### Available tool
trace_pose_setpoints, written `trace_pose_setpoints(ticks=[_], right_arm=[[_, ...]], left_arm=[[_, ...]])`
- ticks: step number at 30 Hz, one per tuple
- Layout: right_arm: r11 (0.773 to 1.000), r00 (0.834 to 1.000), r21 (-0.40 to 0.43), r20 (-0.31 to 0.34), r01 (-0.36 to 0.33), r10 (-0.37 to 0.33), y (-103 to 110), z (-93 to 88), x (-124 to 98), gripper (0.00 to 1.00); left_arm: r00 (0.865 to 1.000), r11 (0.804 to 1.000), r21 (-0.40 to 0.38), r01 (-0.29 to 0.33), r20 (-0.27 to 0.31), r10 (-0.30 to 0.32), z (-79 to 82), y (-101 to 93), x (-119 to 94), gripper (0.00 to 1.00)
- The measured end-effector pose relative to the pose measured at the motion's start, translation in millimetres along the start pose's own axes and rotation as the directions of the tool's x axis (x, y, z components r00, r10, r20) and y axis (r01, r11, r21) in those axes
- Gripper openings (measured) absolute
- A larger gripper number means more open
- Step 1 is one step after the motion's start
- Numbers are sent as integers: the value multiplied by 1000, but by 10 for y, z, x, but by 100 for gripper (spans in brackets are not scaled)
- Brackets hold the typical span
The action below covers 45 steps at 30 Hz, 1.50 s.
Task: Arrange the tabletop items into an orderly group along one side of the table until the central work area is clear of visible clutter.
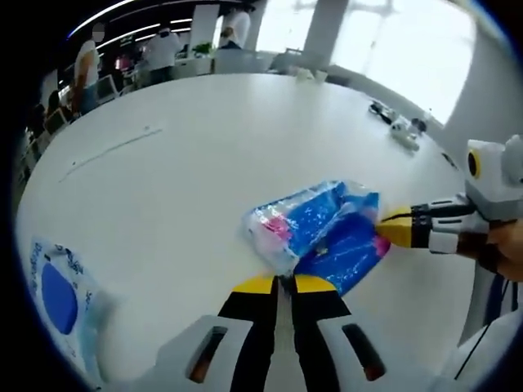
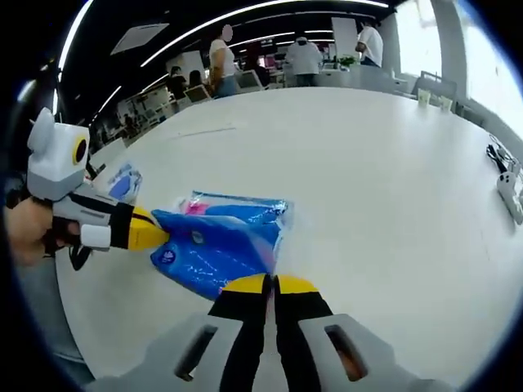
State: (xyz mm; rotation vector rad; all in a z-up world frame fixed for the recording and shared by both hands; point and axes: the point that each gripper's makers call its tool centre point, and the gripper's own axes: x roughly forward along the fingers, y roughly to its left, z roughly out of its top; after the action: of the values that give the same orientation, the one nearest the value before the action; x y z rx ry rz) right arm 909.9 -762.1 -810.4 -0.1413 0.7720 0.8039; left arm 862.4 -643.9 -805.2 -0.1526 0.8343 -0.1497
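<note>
Left tongs, right tongs both pinch blue packet.

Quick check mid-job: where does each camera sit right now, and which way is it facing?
Left gripper view: rides the left gripper, looking across the white table at the blue plastic packets; the right gripper and a hand enter from the right.
Right gripper view: rides the right gripper, facing the same packets; the left gripper enters from the left.
Shared: packets, table, both grippers.
</note>
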Motion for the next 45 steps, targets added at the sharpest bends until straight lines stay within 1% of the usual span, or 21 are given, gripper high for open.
trace_pose_setpoints(ticks=[2, 5, 8, 9, 10, 11, 12, 15, 16, 19, 22, 23, 26, 30, 35, 37, 42, 45], right_arm=[[1000, 1000, -1, 4, -2, 2, -1, 4, 12, 4], [1000, 1000, -12, 3, 1, -1, -6, -9, 24, 13], [1000, 1000, -14, 11, 1, -1, -9, -1, 34, 22], [1000, 1000, -10, 13, 0, 0, -2, 4, 30, 26], [1000, 1000, -8, 18, 13, -13, -13, 17, 21, 33], [1000, 1000, -9, 19, 22, -22, -19, 20, 18, 38], [1000, 1000, -11, 23, 21, -21, -12, 30, 19, 41], [1000, 999, -9, 38, 19, -18, 5, 65, 13, 44], [1000, 999, -12, 41, 19, -19, 9, 74, 10, 45], [999, 998, -23, 60, 28, -26, 19, 131, -33, 46], [999, 998, -29, 64, 26, -24, 21, 146, -40, 46], [999, 998, -32, 67, 24, -22, 30, 153, -48, 46], [999, 997, -37, 69, 27, -25, 63, 166, -113, 46], [998, 998, -51, 60, 22, -19, 83, 139, -137, 45], [998, 998, -62, 63, 24, -20, 101, 149, -218, 45], [997, 998, -66, 62, 26, -22, 103, 151, -237, 45], [997, 998, -77, 66, 28, -23, 154, 177, -327, 44], [996, 997, -81, 73, 27, -21, 227, 207, -419, 44]], left_arm=[[1000, 1000, 4, -8, 1, 8, -2, 15, -1, 3], [999, 999, 11, -36, 6, 36, -1, 74, -16, 12], [999, 998, 29, -47, 5, 47, -1, 101, -29, 23], [998, 998, 37, -56, 18, 55, 18, 114, -36, 30], [998, 997, 41, -59, 25, 58, 27, 115, -50, 37], [997, 997, 41, -65, 33, 63, 42, 121, -64, 42], [997, 997, 40, -68, 42, 67, 58, 125, -72, 48], [996, 997, 33, -72, 54, 70, 83, 132, -77, 57], [996, 997, 32, -77, 57, 75, 90, 144, -93, 59], [995, 996, 37, -83, 64, 80, 98, 181, -125, 61], [996, 997, 40, -69, 60, 66, 93, 168, -132, 59], [995, 996, 51, -79, 62, 76, 94, 180, -156, 59], [995, 996, 44, -81, 64, 78, 101, 194, -206, 59], [995, 996, 47, -80, 66, 77, 102, 202, -256, 59], [994, 995, 43, -85, 65, 82, 66, 266, -323, 58], [994, 995, 48, -89, 62, 86, 58, 260, -372, 57], [993, 994, 43, -100, 74, 96, 108, 354, -502, 56], [991, 994, 40, -107, 90, 103, 163, 397, -608, 54]])
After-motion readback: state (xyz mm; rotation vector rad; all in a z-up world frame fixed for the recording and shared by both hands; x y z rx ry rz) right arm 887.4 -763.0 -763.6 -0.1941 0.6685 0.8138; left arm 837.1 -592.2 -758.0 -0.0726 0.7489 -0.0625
